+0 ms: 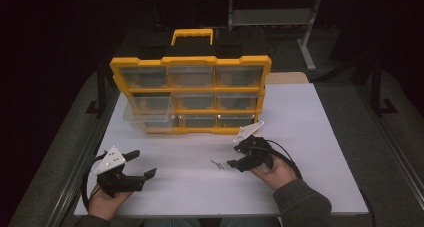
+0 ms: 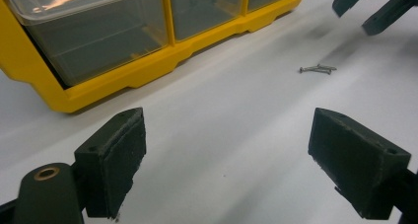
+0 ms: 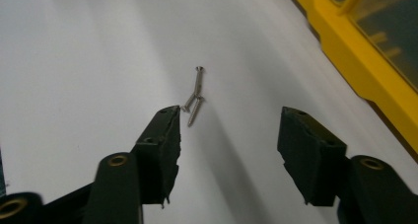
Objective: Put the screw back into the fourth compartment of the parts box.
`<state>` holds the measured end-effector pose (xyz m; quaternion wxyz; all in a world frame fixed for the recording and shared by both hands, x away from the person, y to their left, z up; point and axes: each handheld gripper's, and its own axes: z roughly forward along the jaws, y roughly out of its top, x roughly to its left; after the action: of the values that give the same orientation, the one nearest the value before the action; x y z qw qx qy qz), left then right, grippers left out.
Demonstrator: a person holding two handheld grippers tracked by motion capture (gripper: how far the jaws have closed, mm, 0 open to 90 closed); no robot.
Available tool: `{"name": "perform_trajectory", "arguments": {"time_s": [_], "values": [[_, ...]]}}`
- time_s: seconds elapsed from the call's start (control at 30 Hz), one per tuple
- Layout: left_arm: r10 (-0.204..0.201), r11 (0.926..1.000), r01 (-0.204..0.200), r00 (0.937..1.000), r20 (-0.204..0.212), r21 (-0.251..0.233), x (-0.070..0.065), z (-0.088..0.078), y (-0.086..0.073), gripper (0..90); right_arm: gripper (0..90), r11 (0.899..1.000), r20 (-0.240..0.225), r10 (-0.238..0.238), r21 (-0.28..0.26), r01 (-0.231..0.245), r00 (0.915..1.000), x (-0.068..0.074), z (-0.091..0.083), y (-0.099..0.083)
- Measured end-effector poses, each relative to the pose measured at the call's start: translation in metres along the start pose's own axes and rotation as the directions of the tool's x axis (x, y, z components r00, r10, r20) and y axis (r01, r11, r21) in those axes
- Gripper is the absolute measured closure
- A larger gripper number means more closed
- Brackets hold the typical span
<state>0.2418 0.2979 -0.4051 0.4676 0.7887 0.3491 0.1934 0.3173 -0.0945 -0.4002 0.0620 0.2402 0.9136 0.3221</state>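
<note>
I hold my right gripper (image 3: 229, 135) half open just short of the screws (image 3: 195, 95), my left gripper (image 2: 226, 160) wide open, both empty

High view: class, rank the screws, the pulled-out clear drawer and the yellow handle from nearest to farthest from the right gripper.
From the right gripper:
1. Screws, on the white table just beyond its jaws.
2. Pulled-out clear drawer, at the organizer's bottom left.
3. Yellow handle, on top of the organizer, at the back.
</note>
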Motion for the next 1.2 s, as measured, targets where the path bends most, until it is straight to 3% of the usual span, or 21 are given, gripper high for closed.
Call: {"name": "perform_trajectory", "arguments": {"time_s": [0.37, 0.57, 0.6, 1.07, 1.2], "values": [[0.001, 1.0, -0.001, 1.0, 0.003, 0.005, -0.001, 0.0, 0.0, 14.3, 57.0, 0.999, -0.028, -0.025, 0.029, 0.026, 0.9993, 0.002, 0.026, 0.013], [0.0, 1.0, 0.0, 1.0, 0.0, 0.0, -0.001, 0.0, 0.0, 14.3, 67.5, 0.998, -0.054, -0.011, 0.053, 0.014, 0.9985, 0.004, 0.037, 0.016], [0.003, 1.0, -0.003, 1.0, 0.002, 0.001, -0.001, 0.0, 0.0, 14.3, 73.1, 0.998, -0.072, -0.006, 0.065, 0.01, 0.9974, 0.004, 0.042, 0.015], [0.013, 0.9999, -0.013, 0.9999, -0.001, 0.003, -0.001, -0.001, 0.0, 14.3, 77.1, 0.995, -0.072, 0.021, 0.1, -0.014, 0.9972, 0.005, 0.05, 0.015], [0.013, 0.9999, -0.013, 0.9999, -0.001, -0.001, -0.001, -0.001, 0.001, 14.3, 79.3, 0.994, -0.059, 0.004, 0.113, 0.002, 0.9982, 0.006, 0.053, 0.014]]}}
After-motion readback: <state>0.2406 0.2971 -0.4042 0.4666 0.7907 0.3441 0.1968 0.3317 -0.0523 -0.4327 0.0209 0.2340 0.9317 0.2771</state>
